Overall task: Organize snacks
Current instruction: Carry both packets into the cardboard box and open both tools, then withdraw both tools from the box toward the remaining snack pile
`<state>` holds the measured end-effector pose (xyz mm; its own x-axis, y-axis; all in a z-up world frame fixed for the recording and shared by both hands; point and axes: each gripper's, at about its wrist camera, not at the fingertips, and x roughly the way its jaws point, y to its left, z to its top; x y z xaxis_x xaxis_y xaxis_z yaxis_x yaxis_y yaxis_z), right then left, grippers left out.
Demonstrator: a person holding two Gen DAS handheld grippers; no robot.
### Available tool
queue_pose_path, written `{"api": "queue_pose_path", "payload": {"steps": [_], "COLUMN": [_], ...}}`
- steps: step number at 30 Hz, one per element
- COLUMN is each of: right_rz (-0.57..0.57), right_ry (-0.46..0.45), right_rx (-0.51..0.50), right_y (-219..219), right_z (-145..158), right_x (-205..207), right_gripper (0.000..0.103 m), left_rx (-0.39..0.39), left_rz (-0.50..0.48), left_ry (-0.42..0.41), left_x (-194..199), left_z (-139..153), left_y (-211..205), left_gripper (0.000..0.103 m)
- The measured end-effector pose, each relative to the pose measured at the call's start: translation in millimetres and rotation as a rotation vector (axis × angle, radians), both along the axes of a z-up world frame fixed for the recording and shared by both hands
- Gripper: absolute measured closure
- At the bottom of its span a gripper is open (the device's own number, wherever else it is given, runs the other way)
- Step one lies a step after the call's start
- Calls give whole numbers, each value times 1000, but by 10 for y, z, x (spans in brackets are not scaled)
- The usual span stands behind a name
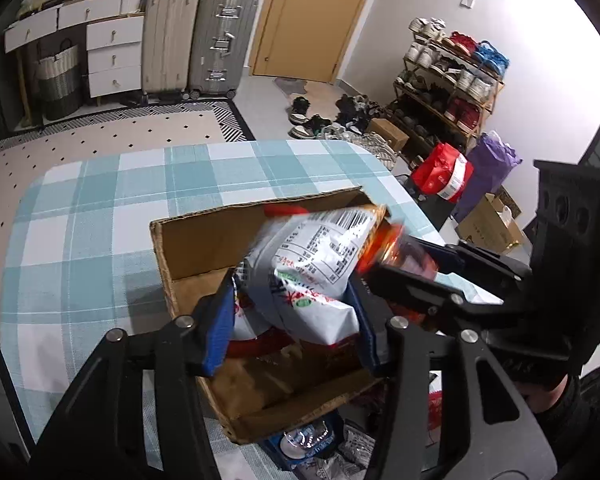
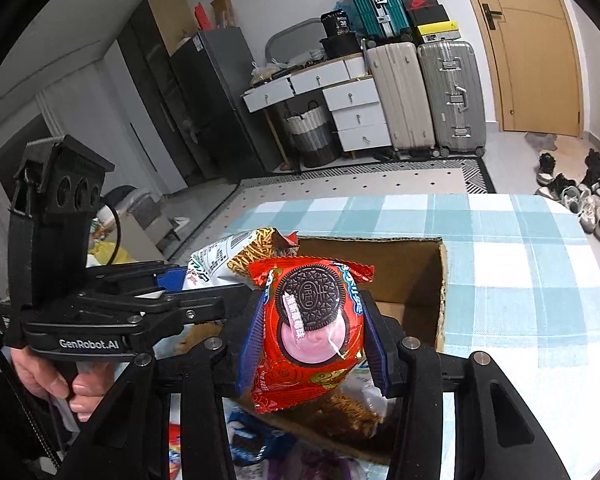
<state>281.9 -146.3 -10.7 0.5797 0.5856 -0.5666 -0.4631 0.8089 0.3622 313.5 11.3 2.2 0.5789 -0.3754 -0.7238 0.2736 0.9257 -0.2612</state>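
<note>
The left gripper [image 1: 296,312] pinches a white snack bag [image 1: 316,268] and the right gripper [image 2: 314,344] pinches a red Oreo packet [image 2: 308,328], both over the open cardboard box [image 1: 204,240] on the checked tablecloth [image 1: 100,200].

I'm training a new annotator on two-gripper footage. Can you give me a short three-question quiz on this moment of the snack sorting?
1. True or false: the right gripper holds a red Oreo pack.
2. What does the left gripper hold between its blue pads: A) a shoe, B) a white snack bag, C) nothing?
3. Fill in: both snacks are held above an open ______ that stands on the checked tablecloth.

Key
1. True: the pack sits clamped between both pads in the right wrist view.
2. B: the white printed bag sits between the pads.
3. Cardboard box; some packets already lie inside it.
</note>
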Motion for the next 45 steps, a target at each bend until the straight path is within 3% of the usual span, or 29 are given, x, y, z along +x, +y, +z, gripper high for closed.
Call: {"api": "queue_pose_path", "payload": {"steps": [1, 4, 20, 22, 35, 38, 45], "right_rz": [-10, -35, -50, -49, -31, -32, -19], "right_ry": [-2, -27, -85, -97, -160, -176, -193], "right_rx": [-12, -26, 5, 4, 6, 4, -6], "right_y": [5, -26, -158, -152, -111, -125, -120], "right_z": [-14, -18, 276, 332, 625, 679, 761], "right_x": [1, -14, -421, -487, -1019, -1178, -1472], "right_gripper": [49, 29, 26, 24, 16, 13, 12], "left_rx": [4, 6, 58, 70, 97, 92, 79], "left_rz": [10, 33, 94, 106, 169, 177, 204], "left_ry": [1, -30, -81, -92, -144, -148, -169], "left_x": [12, -15, -594, -680, -1291, -1428, -1810], "left_z": [-5, 32, 280, 333, 628, 646, 704], "left_y": [10, 72, 178, 190, 316, 334, 365], "left_gripper": [42, 36, 29, 23, 14, 3, 1]}}
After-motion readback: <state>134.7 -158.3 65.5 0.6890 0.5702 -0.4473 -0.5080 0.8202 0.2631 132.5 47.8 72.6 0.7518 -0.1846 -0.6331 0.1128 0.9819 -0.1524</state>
